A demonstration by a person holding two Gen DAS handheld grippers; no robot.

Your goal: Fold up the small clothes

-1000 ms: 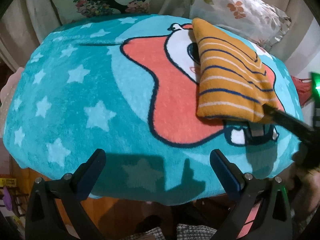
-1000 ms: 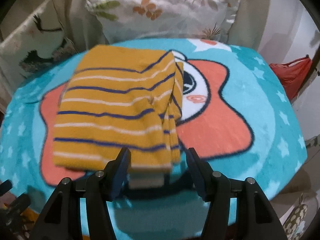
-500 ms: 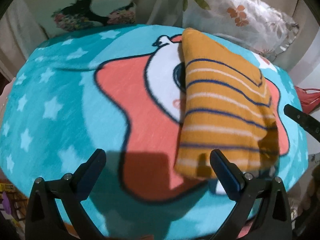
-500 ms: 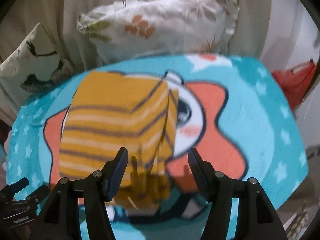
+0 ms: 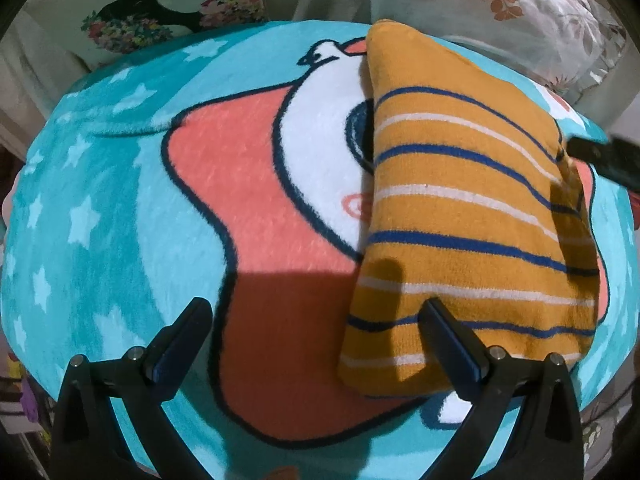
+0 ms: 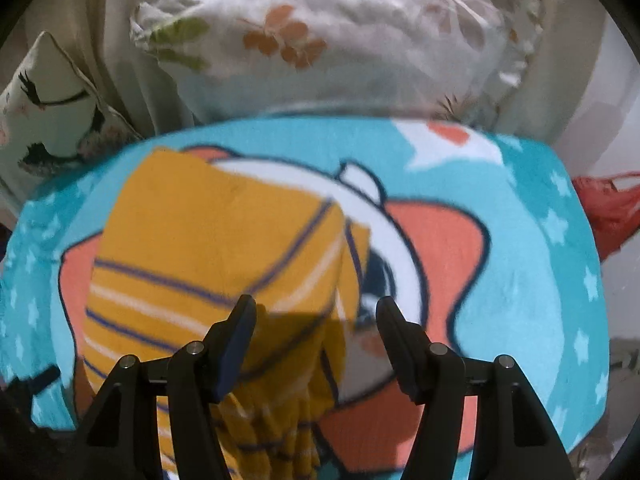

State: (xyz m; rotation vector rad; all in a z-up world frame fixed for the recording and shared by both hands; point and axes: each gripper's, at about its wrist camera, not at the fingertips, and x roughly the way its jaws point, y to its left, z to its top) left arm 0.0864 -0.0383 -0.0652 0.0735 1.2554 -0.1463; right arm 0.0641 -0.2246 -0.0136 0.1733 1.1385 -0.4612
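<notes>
Garment [image 5: 472, 216] lies folded on blanket [image 5: 100, 208] — left gripper [image 5: 316, 328] and right gripper [image 6: 316, 324] both wide, empty.

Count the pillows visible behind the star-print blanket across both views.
2. A bird-print pillow stands at the back left, and a leaf-print pillow lies at the back centre to right. Others may be hidden beyond the frame edges.

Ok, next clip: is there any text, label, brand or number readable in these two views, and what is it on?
None can be read.
The folded striped garment shows stripes only, no tag or print.
The cartoon blanket has a star character and stars, no lettering.
The pillows behind carry floral and bird patterns only.
The red bag at the right edge is too blurred to tell.
</notes>
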